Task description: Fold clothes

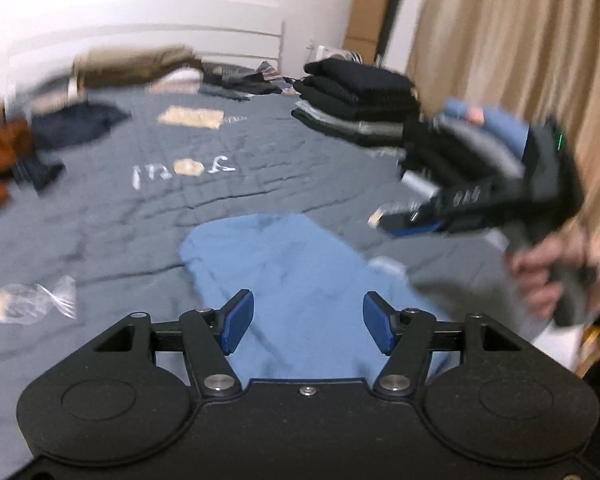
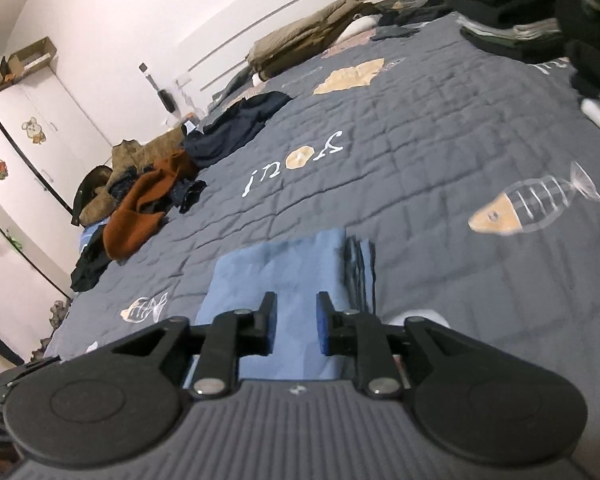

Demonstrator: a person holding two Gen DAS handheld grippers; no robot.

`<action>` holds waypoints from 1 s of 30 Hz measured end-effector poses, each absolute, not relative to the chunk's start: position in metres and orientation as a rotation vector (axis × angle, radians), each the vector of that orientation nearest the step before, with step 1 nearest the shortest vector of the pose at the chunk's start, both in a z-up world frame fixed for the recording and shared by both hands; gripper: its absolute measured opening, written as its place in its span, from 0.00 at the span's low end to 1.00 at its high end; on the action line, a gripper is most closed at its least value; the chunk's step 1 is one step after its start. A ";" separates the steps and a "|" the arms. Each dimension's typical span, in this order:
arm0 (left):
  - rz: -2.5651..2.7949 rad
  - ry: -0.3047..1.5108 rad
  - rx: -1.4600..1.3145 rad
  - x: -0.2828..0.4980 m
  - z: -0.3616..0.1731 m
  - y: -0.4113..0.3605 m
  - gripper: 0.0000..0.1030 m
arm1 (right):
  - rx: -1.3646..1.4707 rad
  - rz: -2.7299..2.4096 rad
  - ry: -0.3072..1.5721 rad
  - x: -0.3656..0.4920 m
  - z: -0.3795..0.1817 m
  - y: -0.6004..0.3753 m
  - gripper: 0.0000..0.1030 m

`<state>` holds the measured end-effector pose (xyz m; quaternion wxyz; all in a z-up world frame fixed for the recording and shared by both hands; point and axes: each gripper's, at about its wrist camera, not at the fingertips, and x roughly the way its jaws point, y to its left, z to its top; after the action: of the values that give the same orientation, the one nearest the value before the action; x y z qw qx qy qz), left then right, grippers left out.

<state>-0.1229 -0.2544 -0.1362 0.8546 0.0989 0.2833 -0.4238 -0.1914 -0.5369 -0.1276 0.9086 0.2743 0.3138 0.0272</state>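
A folded blue garment [image 2: 284,276] is laid near the bed's [image 2: 420,152] near edge, with open quilt beyond. The left gripper [image 1: 308,322] is held wide and empty above it; the right gripper [image 2: 296,322] is narrowly parted, gripping nothing.

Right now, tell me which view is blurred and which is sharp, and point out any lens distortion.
Left wrist view: motion-blurred throughout, worst on the right gripper and the brown clothes at the left edge; its own left gripper stays crisp. Right wrist view: sharp, with quilt stitching and the blue garment clear. Both: fisheye bending, dark corners, the headboard lines curved.
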 end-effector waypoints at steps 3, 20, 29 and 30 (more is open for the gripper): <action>-0.848 0.507 0.416 -0.157 -0.143 -0.259 0.58 | 0.552 0.029 0.643 -0.214 -0.129 -0.529 0.27; -0.748 0.587 0.574 -0.187 -0.206 -0.263 0.49 | 0.642 -0.059 0.668 -0.260 -0.164 -0.522 0.35; -0.754 0.621 0.500 -0.175 -0.208 -0.261 0.16 | 0.612 -0.030 0.721 -0.252 -0.181 -0.506 0.36; -0.752 0.619 0.502 -0.175 -0.207 -0.260 0.14 | 0.606 -0.026 0.717 -0.251 -0.182 -0.504 0.36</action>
<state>-0.1752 -0.2599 -0.2066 0.8537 0.2388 0.2942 -0.3573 -0.2512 -0.5043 -0.1822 0.8917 0.2921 0.3455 -0.0126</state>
